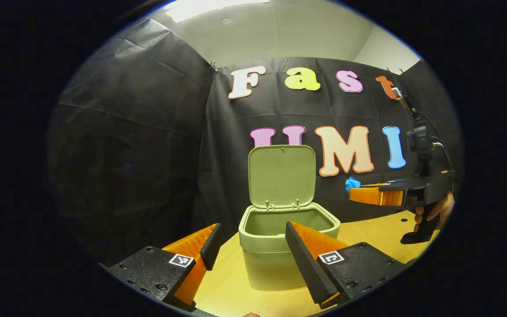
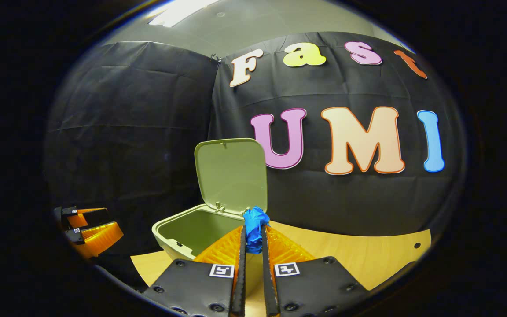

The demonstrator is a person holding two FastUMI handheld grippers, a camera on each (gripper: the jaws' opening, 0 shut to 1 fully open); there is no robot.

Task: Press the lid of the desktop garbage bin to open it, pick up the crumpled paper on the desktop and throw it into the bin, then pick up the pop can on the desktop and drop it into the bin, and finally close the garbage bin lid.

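Carrying the crumpled paper [image 2: 253, 229] to the open bin [image 2: 187, 233].

We see the right gripper [image 2: 253, 240] closed on the blue paper, held off to the right of the bin, level with the upright lid [image 1: 282, 176]; the left gripper [image 1: 253, 246] waits with its fingers spread, just in front of the bin on the table [image 1: 376, 229]. We judge the step best done by bringing the paper fully over the opening, clear of the lid and rim, before the fingers part. We cannot locate the pop can.
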